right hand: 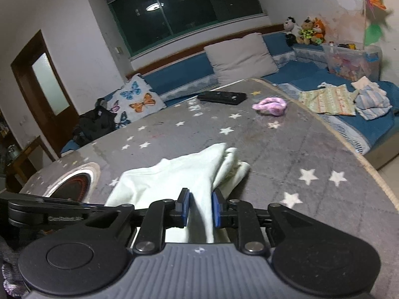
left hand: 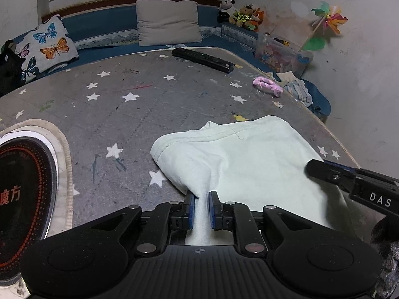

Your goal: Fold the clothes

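Observation:
A pale mint garment (left hand: 249, 154) lies folded on the grey star-patterned cover (left hand: 112, 124), near its right edge. A ridge of the cloth rises from its near edge into my left gripper (left hand: 201, 206). The blue pads stand slightly apart, with the cloth loose between them and a thin gap on the left side. My right gripper (right hand: 201, 206) stands the same way at the garment's (right hand: 174, 174) right corner, cloth running between its parted pads. The right gripper's fingers (left hand: 324, 172) reach in over the garment from the right. In the right wrist view, the left gripper's fingers (right hand: 49, 209) show at the left.
A black remote (left hand: 203, 59) and a pink fuzzy item (left hand: 268, 87) lie farther back. A heart-shaped black and red thing (left hand: 25, 186) sits at the near left. Pillows (left hand: 168, 22), plush toys (left hand: 240, 15) and a clear toy box (left hand: 281, 54) line the blue bench. The cover's edge (left hand: 344, 147) runs close on the right.

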The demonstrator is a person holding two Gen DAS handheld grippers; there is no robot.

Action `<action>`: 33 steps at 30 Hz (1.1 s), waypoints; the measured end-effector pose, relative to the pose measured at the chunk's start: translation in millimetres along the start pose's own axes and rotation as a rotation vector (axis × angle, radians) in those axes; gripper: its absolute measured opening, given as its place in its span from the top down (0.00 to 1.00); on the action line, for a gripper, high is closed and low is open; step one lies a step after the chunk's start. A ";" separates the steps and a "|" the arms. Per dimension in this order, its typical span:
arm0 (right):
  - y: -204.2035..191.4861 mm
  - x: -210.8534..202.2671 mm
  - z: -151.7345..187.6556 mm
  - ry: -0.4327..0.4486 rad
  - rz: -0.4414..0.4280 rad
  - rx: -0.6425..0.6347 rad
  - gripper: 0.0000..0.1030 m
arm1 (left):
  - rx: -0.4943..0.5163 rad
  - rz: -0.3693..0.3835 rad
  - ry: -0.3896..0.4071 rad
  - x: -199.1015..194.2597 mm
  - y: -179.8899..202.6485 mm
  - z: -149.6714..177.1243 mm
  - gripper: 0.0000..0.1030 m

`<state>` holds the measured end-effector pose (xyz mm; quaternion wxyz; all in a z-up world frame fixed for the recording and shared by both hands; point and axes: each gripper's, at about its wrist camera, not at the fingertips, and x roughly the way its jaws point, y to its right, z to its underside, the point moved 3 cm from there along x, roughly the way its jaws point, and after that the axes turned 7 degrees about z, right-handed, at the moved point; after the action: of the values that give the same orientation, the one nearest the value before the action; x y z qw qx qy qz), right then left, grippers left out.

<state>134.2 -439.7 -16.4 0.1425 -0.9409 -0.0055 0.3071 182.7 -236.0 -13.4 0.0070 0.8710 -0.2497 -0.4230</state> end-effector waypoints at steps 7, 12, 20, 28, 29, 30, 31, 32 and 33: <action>10.2 -1.9 -3.1 0.006 0.068 -0.010 0.79 | -0.026 -0.038 0.008 -2.8 -14.1 0.4 0.58; 5.2 -7.3 -13.7 0.058 0.058 -0.014 0.79 | -0.039 -0.037 0.022 -5.9 -17.3 -2.7 0.54; -22.6 7.7 -20.4 0.055 -0.022 -0.081 0.79 | -0.013 -0.045 0.046 2.1 -19.1 -14.2 0.54; -13.3 43.0 -10.6 -0.034 0.020 -0.068 0.79 | -0.037 -0.073 0.032 19.0 -43.1 -21.9 0.52; -12.2 43.9 -9.8 -0.035 0.020 -0.070 0.79 | -0.043 -0.070 0.033 19.3 -45.5 -22.8 0.52; -11.1 44.1 -9.3 -0.035 0.020 -0.071 0.79 | -0.049 -0.067 0.035 19.7 -47.9 -23.7 0.52; -10.1 44.4 -8.7 -0.035 0.019 -0.073 0.79 | -0.053 -0.067 0.037 19.4 -49.0 -24.8 0.52; -10.1 44.0 -8.7 -0.035 0.019 -0.075 0.79 | -0.056 -0.068 0.040 18.5 -49.3 -25.8 0.52; -10.9 43.2 -8.9 -0.035 0.021 -0.079 0.79 | -0.058 -0.067 0.047 16.6 -49.0 -26.8 0.52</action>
<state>175.3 -427.3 -31.5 0.1018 -0.9404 -0.0102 0.3244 232.2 -205.8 -19.3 0.0239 0.8881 -0.2075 -0.4094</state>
